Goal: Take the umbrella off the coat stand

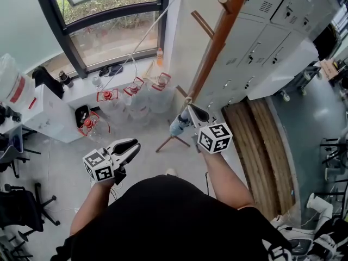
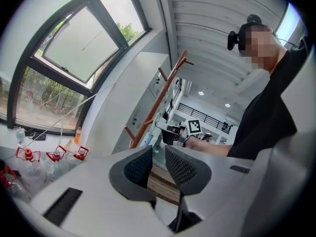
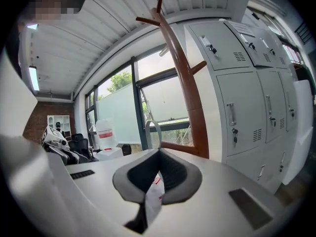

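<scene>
The brown wooden coat stand (image 1: pixel 215 42) leans across the head view from top right down to its feet near the floor; it also rises through the right gripper view (image 3: pixel 181 78) and shows in the left gripper view (image 2: pixel 159 102). My right gripper (image 1: pixel 190 113) is shut on the folded pale umbrella (image 1: pixel 178 126) close beside the stand's lower pole. White fabric with red print (image 3: pixel 154 194) is pinched between its jaws, and the umbrella's strap loop (image 3: pixel 149 132) sticks up by a low peg. My left gripper (image 1: pixel 130 147) hangs lower left, open and holding nothing.
Several water jugs with red handles (image 1: pixel 136 94) stand on the floor below the window (image 1: pixel 109 26). Grey lockers (image 1: pixel 266 37) line the wall behind the stand, with a wooden platform (image 1: pixel 261 151) at their foot. A white cabinet (image 1: pixel 51 116) and office chairs (image 1: pixel 22 205) are at left.
</scene>
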The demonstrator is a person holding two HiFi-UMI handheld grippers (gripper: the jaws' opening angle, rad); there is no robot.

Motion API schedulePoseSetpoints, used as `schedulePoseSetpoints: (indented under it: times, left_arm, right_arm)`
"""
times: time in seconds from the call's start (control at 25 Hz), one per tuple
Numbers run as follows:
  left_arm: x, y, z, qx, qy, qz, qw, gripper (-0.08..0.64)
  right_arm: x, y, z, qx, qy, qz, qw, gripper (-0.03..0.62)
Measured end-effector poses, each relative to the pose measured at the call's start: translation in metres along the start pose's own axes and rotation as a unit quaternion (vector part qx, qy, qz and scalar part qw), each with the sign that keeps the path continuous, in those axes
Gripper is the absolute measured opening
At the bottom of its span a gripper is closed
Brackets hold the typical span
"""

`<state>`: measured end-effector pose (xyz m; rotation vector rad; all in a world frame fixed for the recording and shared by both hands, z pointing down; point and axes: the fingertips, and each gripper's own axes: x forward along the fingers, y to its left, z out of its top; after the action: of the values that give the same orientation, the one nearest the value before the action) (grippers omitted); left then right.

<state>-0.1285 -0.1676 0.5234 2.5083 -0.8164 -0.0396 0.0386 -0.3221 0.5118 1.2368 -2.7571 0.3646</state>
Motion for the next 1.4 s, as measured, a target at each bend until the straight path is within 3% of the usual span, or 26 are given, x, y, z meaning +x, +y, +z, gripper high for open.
schedulePoseSetpoints:
  times: [0.68,1.4]
  left_arm:
    - [-0.042,-0.017,0.009,0.028,-0.006,-0.004,0.9996,0.095]
    - [-0.085,-0.037,0.009,0.050,0.001,-0.025,0.9984,0.095]
  right_arm:
    - [-0.048,0.033,0.024,-0.005,-0.036,-0.024,0.999,0.012]
    - [-0.120,0.063,0.023,-0.002,-0.059,-0.079,0.995,0.014]
